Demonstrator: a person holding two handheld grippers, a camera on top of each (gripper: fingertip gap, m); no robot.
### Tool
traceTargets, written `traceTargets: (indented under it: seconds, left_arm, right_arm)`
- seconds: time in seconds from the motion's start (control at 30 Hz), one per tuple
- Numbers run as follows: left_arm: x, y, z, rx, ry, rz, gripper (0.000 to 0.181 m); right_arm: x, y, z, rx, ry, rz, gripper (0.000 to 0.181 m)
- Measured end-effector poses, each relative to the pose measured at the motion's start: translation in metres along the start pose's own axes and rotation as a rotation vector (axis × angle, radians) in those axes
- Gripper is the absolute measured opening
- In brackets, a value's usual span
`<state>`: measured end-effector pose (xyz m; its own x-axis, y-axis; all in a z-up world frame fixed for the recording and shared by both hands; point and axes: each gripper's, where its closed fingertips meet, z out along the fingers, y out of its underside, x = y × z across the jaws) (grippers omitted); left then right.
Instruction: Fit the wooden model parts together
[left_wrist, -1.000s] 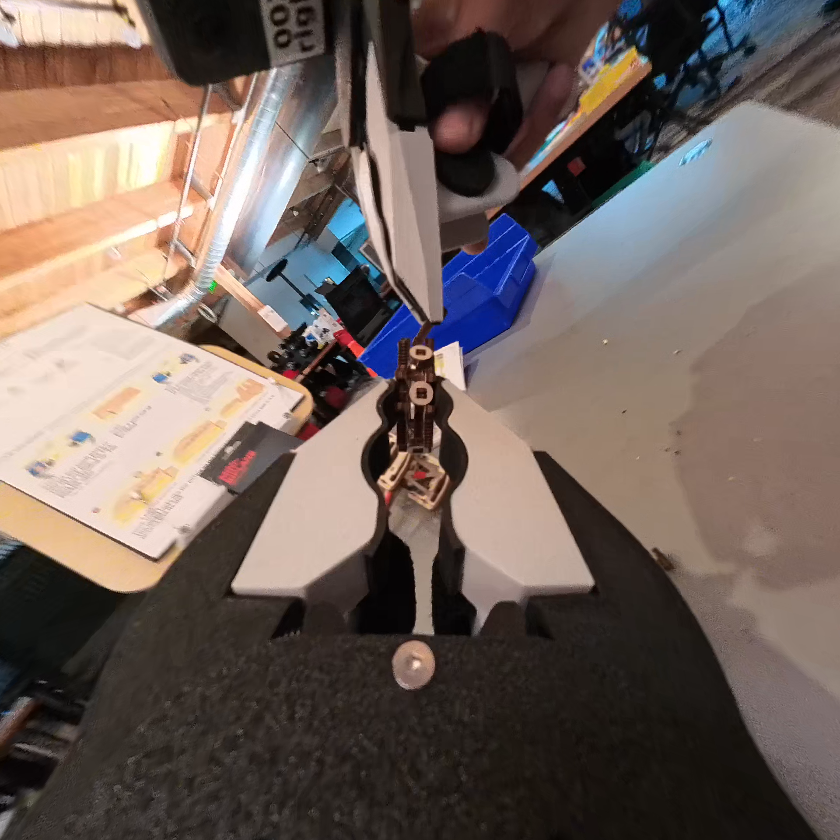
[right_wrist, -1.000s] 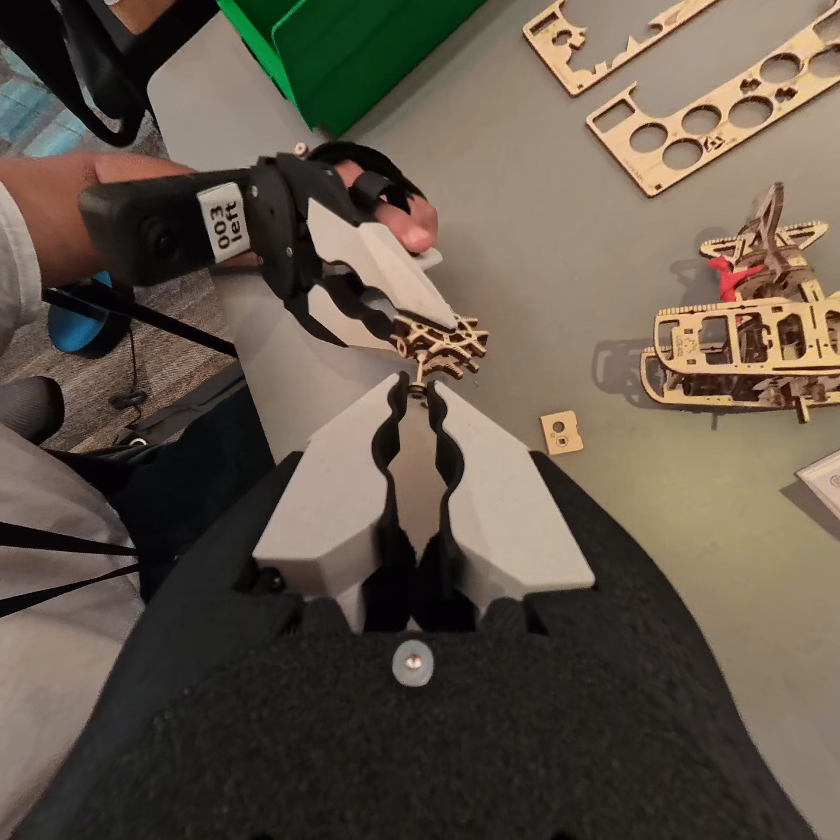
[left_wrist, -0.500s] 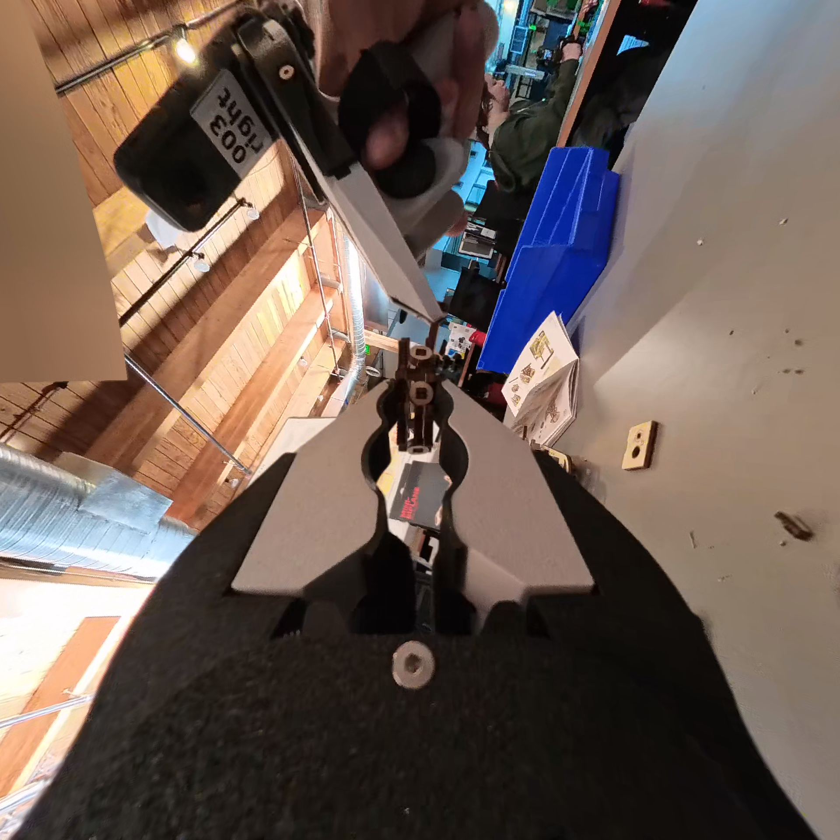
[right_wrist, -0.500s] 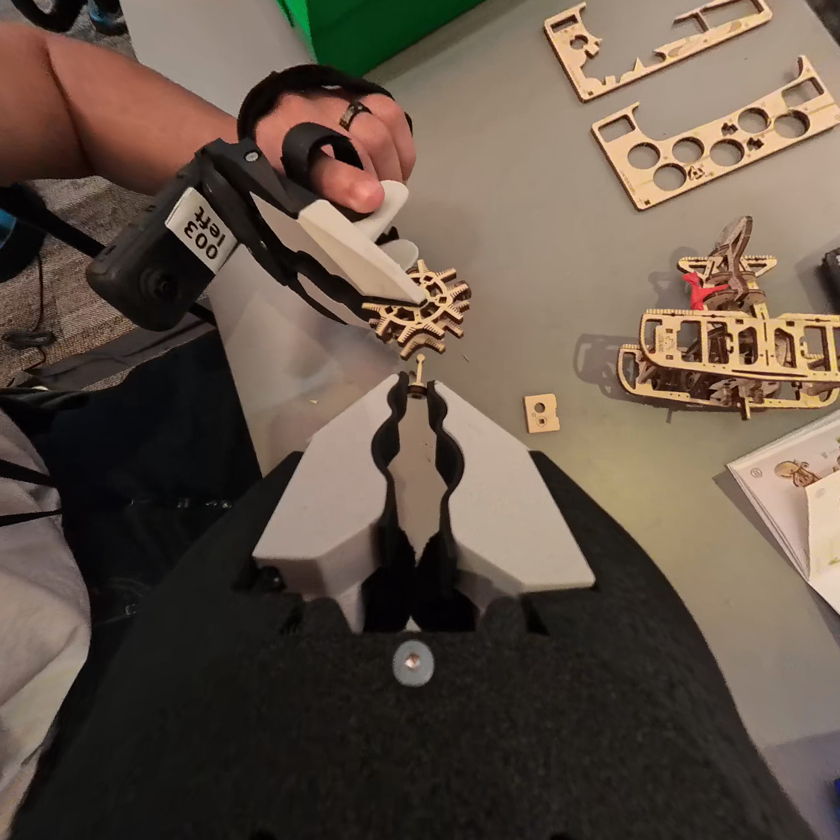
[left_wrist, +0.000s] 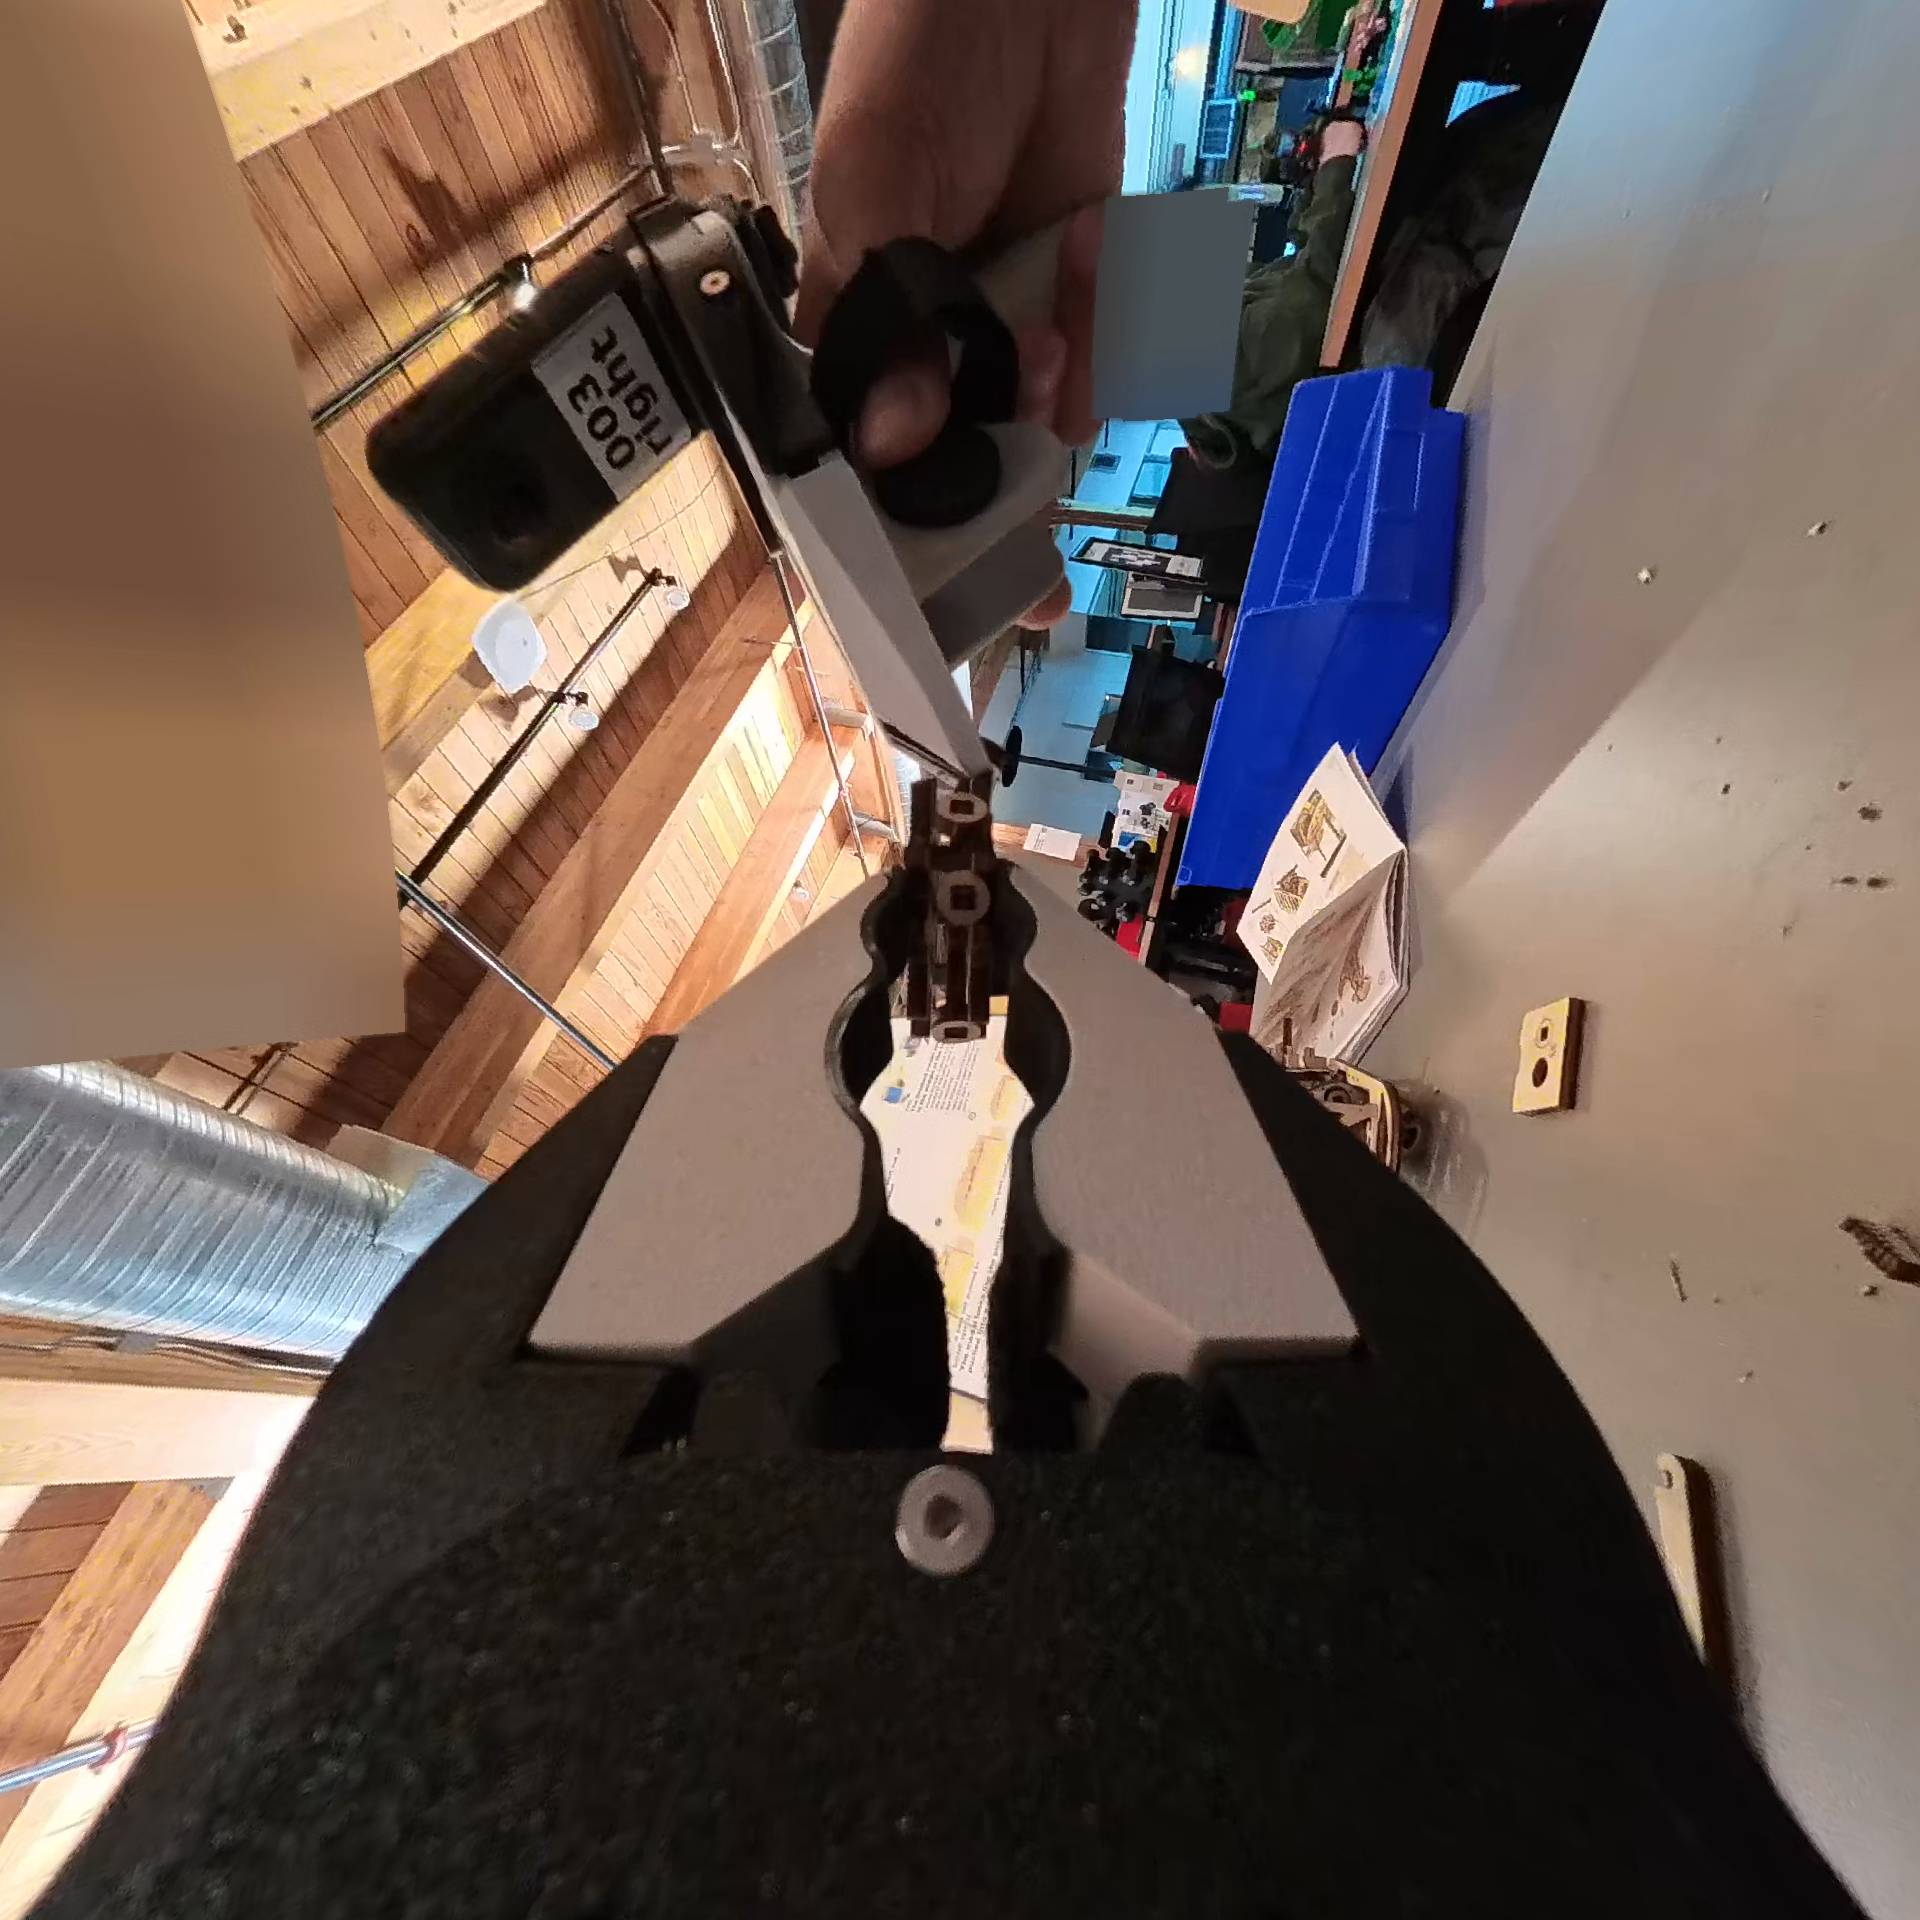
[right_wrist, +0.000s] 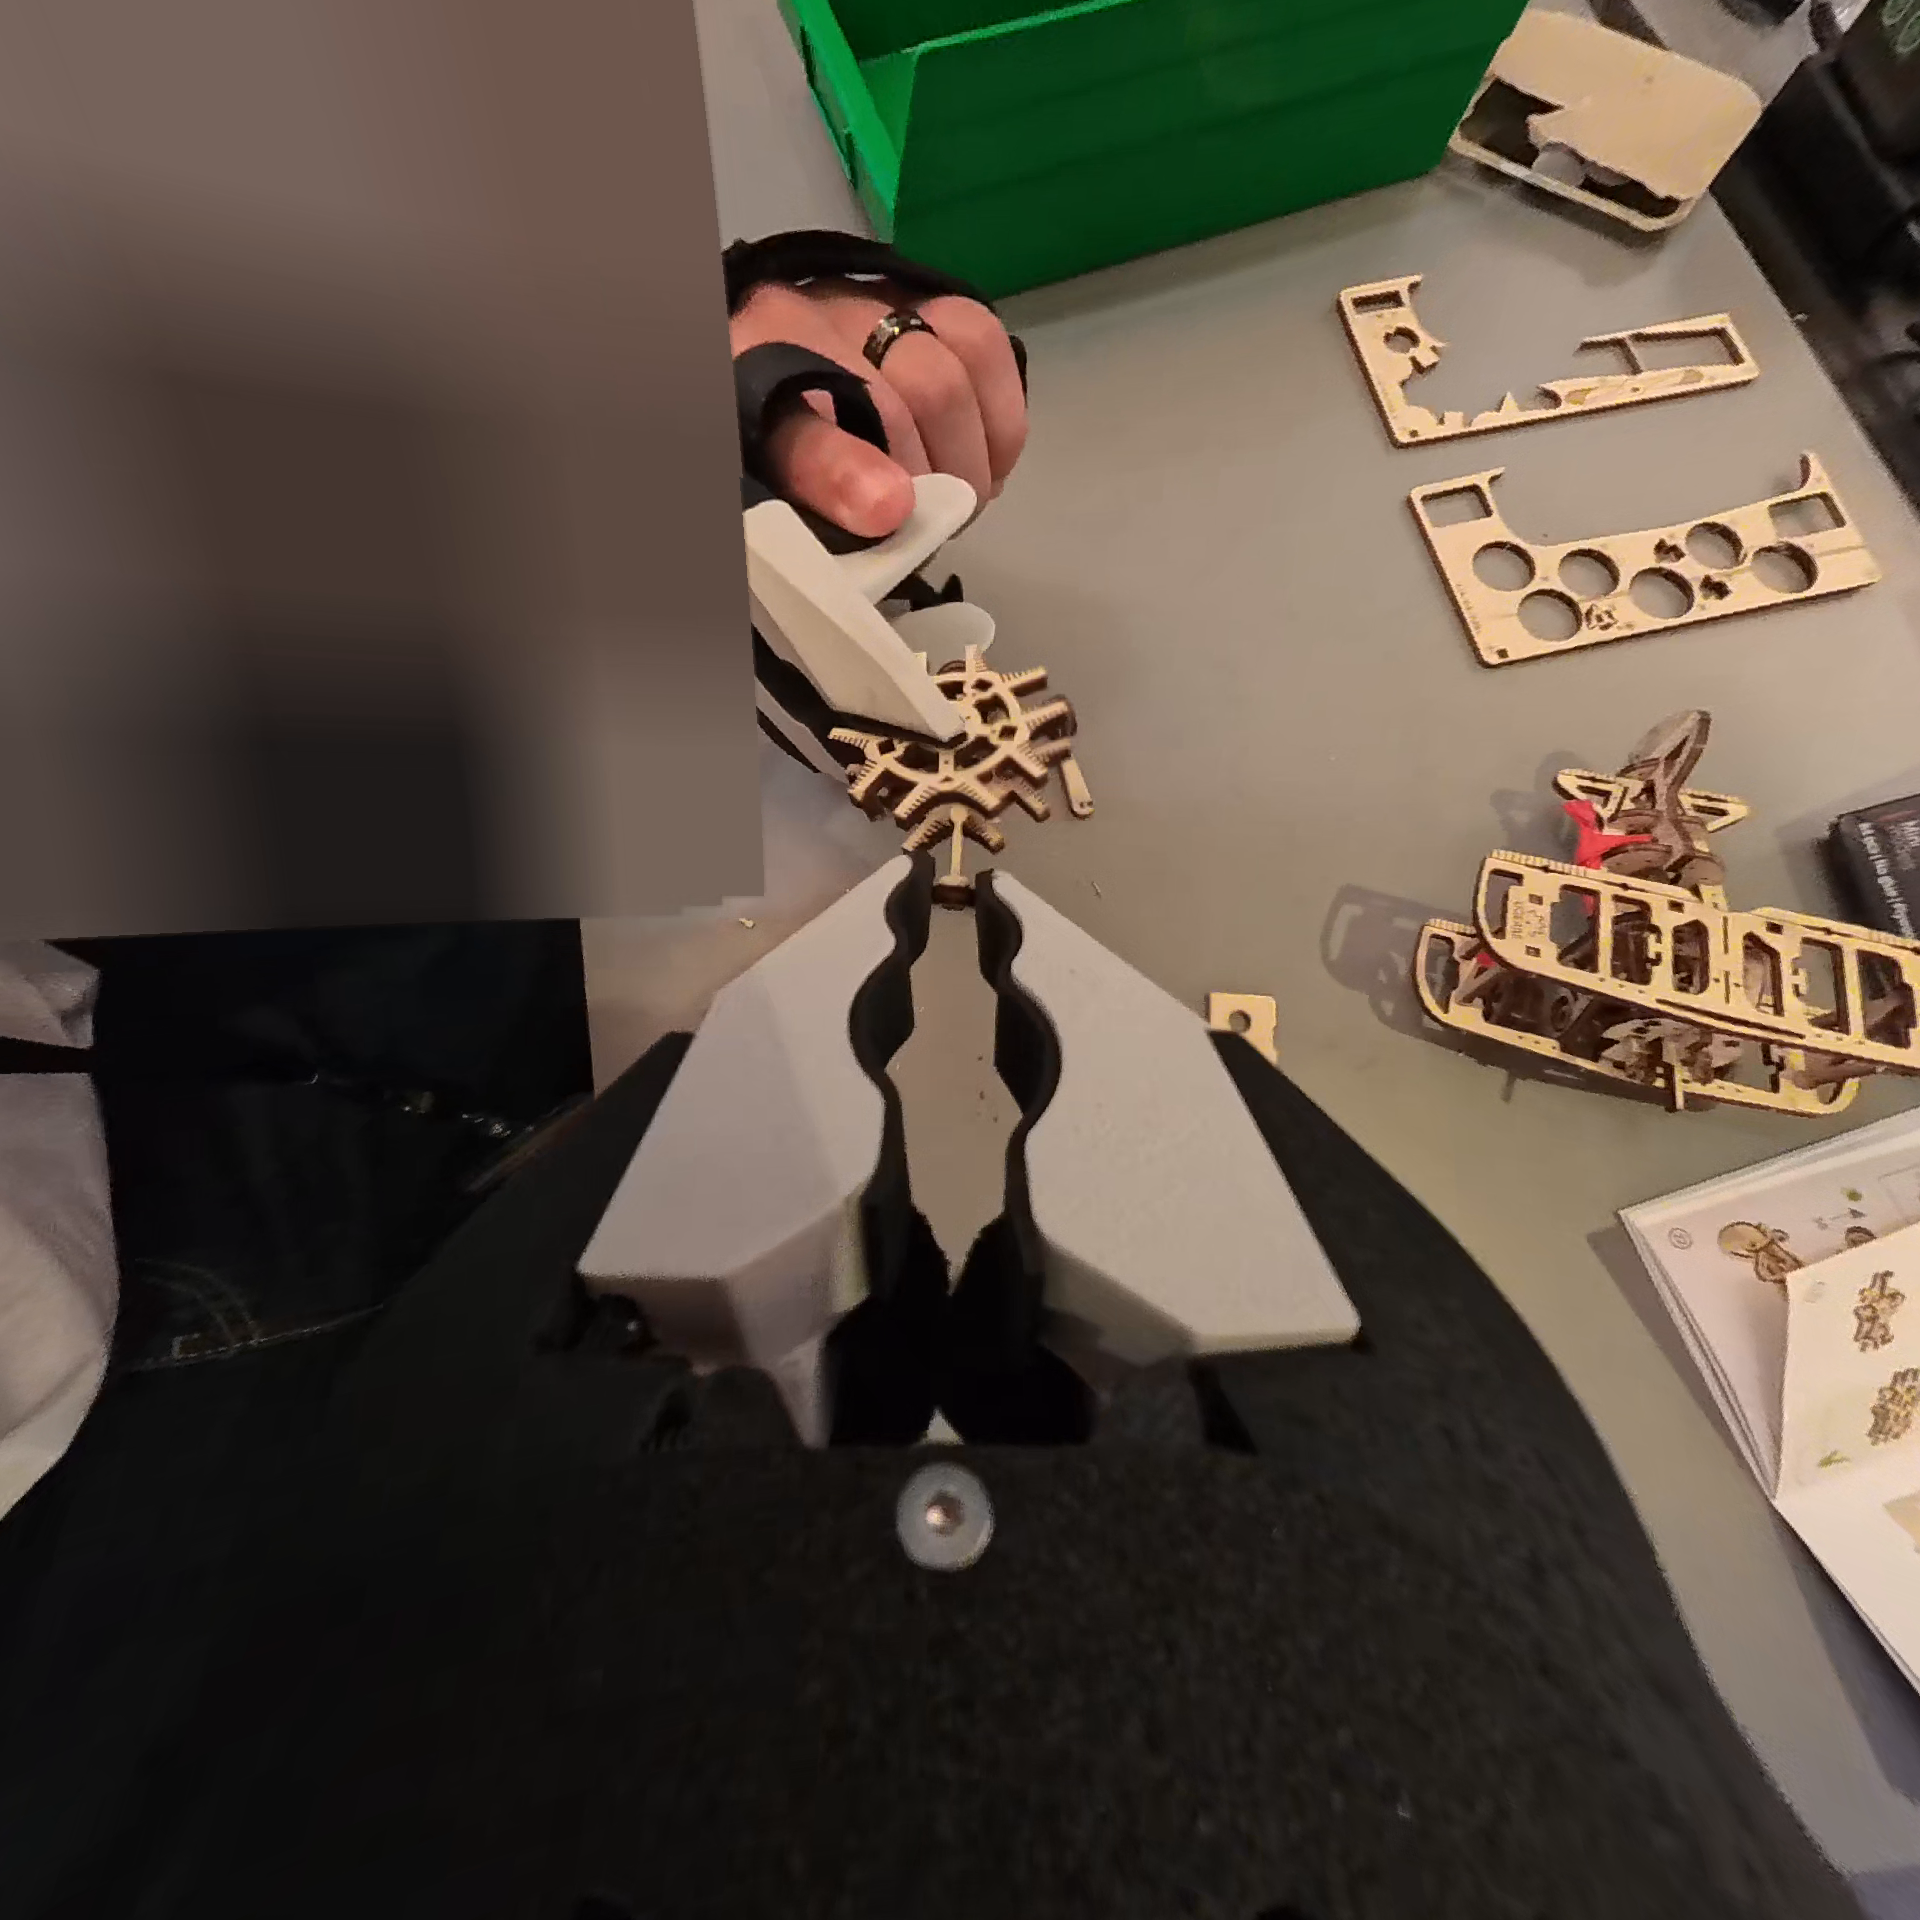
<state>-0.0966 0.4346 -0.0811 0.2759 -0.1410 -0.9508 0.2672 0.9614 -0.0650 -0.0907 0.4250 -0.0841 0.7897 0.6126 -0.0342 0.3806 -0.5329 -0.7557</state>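
Observation:
My left gripper is shut on a star-shaped wooden gear assembly, seen edge-on between its fingertips. In the right wrist view the same assembly shows its flat face, held above the grey table by the left gripper. My right gripper is shut on a thin wooden pin. The pin points up into the small hub under the assembly. In the left wrist view the right gripper comes down from above and touches the top of the assembly.
A partly built wooden model lies to the right, with two punched-out sheets behind it. A green bin, an instruction booklet and a small square wooden piece are nearby. A blue bin stands at the table's far edge. Only a small space, under 4 cm, lies between the two pairs of fingers.
The left gripper has turned and moved with the assembly, so its face shows more fully. The pin in the right gripper now meets the hub under the assembly.

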Motion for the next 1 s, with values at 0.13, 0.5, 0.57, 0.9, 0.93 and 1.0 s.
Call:
traceTargets:
  seconds: [0.13,0.5,0.57,0.9,0.93,1.0]
  left_arm:
    - [0.0,-0.003,0.0,0.012,0.003,-0.022,0.011]
    - [0.001,-0.028,-0.006,0.106,-0.004,0.046,0.011]
    - [0.0,-0.031,-0.006,0.116,-0.006,0.042,0.011]
    - [-0.008,-0.043,-0.01,0.168,-0.054,0.049,0.012]
    - [-0.008,-0.043,-0.01,0.167,-0.054,0.053,0.012]
    - [-0.008,-0.044,-0.011,0.167,-0.053,0.061,0.012]
  right_arm:
    - [0.002,0.0,-0.003,0.001,0.007,-0.024,0.007]
    - [-0.02,0.007,-0.007,-0.124,-0.175,-0.216,0.007]
    - [-0.021,0.007,-0.008,-0.128,-0.204,-0.244,0.007]
    - [-0.03,-0.001,-0.014,-0.208,-0.308,-0.399,0.007]
    - [-0.03,0.0,-0.014,-0.235,-0.309,-0.395,0.007]
    - [-0.031,0.002,-0.013,-0.284,-0.319,-0.398,0.008]
